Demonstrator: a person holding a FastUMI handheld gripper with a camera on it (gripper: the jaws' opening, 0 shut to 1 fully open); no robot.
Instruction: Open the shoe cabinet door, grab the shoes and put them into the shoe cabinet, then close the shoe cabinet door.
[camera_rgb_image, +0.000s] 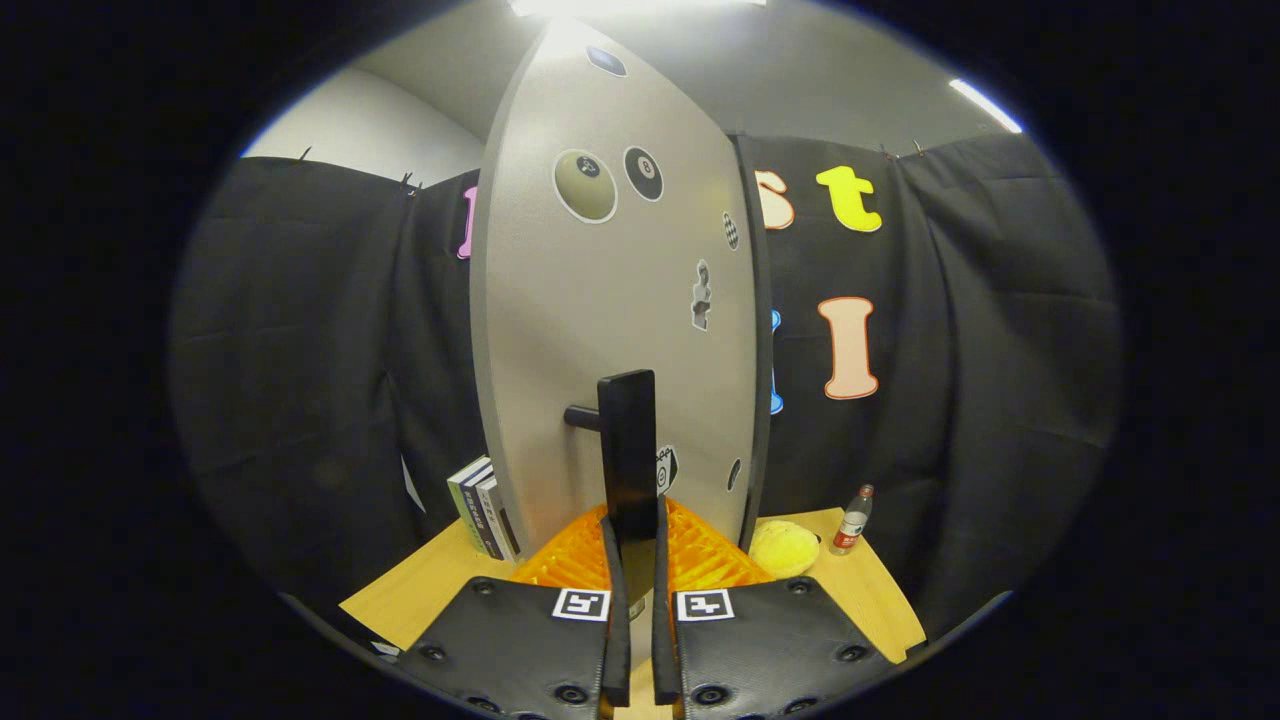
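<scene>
The shoe cabinet door (610, 300) is a tall grey panel with several stickers, standing right in front of me. A black vertical bar handle (628, 440) sticks out from it on a short post. My gripper (636, 525) is shut on the lower end of this handle, one finger (612, 570) pressing on each side of it. The door's dark side edge (755, 330) shows on its right. Whether the door stands ajar I cannot tell.
An orange ribbed plastic piece (705, 555) lies below the door, just beyond the fingers. To the right, a yellow soft lump (783, 547) and a small water bottle (853, 520) rest on the wooden table (420, 595). Several books (482, 505) stand left of the door.
</scene>
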